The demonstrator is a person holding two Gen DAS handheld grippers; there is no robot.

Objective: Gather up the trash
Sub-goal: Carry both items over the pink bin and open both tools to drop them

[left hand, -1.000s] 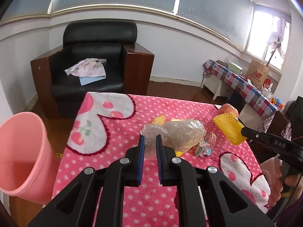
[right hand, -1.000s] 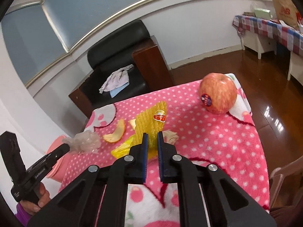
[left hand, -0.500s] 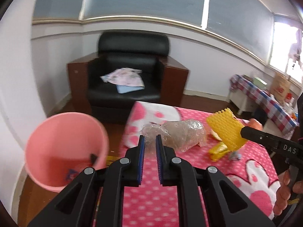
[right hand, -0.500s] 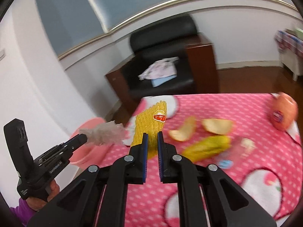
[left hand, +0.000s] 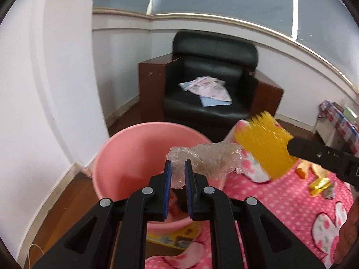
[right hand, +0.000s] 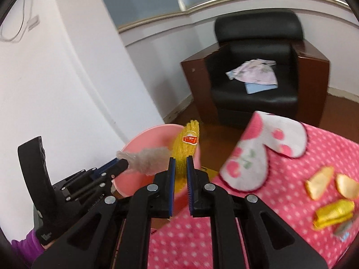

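Both hands just swung off the table toward the pink bucket (left hand: 134, 157), so the drop looks close. The left gripper (left hand: 178, 168), nearly closed, pinches the crumpled clear plastic wrap (left hand: 208, 159) right over the bucket's mouth now. The right gripper (right hand: 180, 168), jaws clamped tight, carries the yellow foam fruit net (right hand: 187, 145) above the bucket's near rim. Peels (right hand: 319, 186) and a gold wrapper (right hand: 334, 210) are well right of the bucket, uncollected.

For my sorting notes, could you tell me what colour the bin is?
The bin is plain pink, seen best in the left wrist view.
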